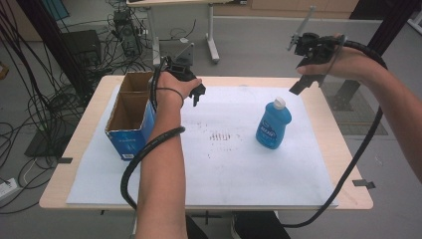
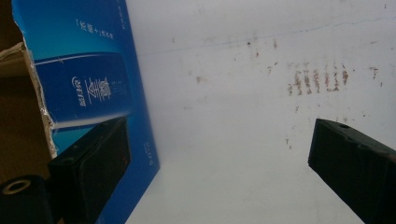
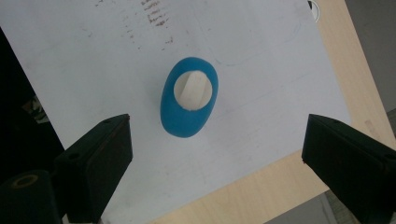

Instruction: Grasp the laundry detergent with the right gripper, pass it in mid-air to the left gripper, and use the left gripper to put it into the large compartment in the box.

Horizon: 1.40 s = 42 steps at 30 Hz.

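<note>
Hovering above the blue bottle (image 3: 188, 103), right gripper (image 3: 217, 154) spread, empty; left gripper (image 2: 219, 163) spread, empty, far left of bottle beside box (image 1: 130, 117).

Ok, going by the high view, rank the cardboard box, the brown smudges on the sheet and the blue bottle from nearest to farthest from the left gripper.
From the left gripper:
1. Cardboard box, just to its left, by the table's left edge.
2. Brown smudges, mid-sheet, toward the person.
3. Blue bottle, upright on the right side of the sheet.
</note>
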Motion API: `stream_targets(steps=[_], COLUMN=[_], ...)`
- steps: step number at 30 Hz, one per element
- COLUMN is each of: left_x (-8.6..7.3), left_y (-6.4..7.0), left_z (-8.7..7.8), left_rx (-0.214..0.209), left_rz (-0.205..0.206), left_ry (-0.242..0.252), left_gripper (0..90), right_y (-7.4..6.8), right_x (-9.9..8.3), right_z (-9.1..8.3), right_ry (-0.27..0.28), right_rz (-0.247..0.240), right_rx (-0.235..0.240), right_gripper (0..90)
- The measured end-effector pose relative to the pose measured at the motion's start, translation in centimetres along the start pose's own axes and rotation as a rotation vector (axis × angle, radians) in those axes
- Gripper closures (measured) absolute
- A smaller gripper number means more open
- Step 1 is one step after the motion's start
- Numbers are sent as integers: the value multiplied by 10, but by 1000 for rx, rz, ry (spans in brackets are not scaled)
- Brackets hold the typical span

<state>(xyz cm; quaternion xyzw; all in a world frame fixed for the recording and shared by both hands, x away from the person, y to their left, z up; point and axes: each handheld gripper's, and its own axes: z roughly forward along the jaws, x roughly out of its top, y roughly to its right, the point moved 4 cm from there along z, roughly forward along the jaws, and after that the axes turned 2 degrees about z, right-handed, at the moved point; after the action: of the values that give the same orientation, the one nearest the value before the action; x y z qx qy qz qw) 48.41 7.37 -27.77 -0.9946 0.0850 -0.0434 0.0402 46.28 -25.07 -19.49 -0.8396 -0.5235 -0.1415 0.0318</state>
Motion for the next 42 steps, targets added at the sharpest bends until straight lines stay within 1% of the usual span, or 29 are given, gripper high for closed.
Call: stream_targets(steps=[3, 4, 5, 6, 7, 9, 10, 12, 16, 18, 19, 21, 23, 26, 28, 29, 30, 32, 33, 37, 38, 39, 42], left_x=[0, 0, -1, -1, -1, -1, -1, -2, -2, -3, -3, -3, -3, -4, -4, -4, -4, -4, -5, -5, -5, -5, -5], left_y=[2, 2, 3, 3, 3, 3, 2, 1, 0, 0, -1, -1, -1, -1, -2, -2, -2, -2, -2, -3, -3, -3, -5], left_z=[0, 0, 0, 0, 0, 0, 0, 1, 2, 2, 3, 3, 4, 4, 5, 5, 6, 6, 7, 8, 8, 8, 8], left_rx=[-3, -3, -4, -4, -4, -5, -5, -4, -5, -5, -5, -6, -6, -6, -7, -7, -7, -6, -6, -6, -6, -4, -4], left_rz=[4, 4, 3, 6, 6, 5, 3, 3, 2, -1, 1, -1, 1, 1, -2, -2, -2, 2, 3, 0, 0, -1, 0], left_ry=[4, 4, 2, 2, 2, 4, 3, 0, 2, -1, -1, -2, -2, -4, -5, -5, -4, -8, -10, -10, -10, -11, -13], left_gripper=[64, 64, 64, 64, 64, 64, 64, 64, 63, 63, 63, 63, 63, 63, 63, 63, 63, 63, 63, 63, 63, 63, 63], right_y=[0, 0, 1, 1, 1, 0, -1, -2, -4, -6, -8, -10, -12, -14, -16, -16, -18, -19, -21, -25, -25, -26, -28], right_x=[-13, -13, -21, -25, -25, -33, -41, -46, -57, -58, -61, -64, -66, -70, -72, -72, -74, -75, -75, -76, -76, -76, -75], right_z=[1, 1, 2, 3, 3, 7, 12, 16, 27, 30, 35, 41, 46, 55, 61, 61, 68, 71, 78, 91, 91, 98, 105], right_ry=[21, 21, 32, 41, 41, 52, 68, 77, 113, 124, 141, 160, 179, 199, 217, 217, 229, 232, 242, 267, 267, 281, 297], right_rz=[39, 39, 66, 78, 78, 98, 121, 138, 174, 178, 187, 194, 211, 227, 235, 235, 242, 247, 255, 266, 266, 272, 279], right_rx=[1, 1, -4, -5, -5, -4, 2, 6, 6, 6, 10, 12, 10, 3, 6, 6, 3, 2, 1, 2, 2, -3, -5], right_gripper=[87, 87, 85, 85, 85, 79, 76, 70, 50, 47, 45, 43, 40, 39, 40, 40, 39, 39, 39, 40, 40, 38, 39])
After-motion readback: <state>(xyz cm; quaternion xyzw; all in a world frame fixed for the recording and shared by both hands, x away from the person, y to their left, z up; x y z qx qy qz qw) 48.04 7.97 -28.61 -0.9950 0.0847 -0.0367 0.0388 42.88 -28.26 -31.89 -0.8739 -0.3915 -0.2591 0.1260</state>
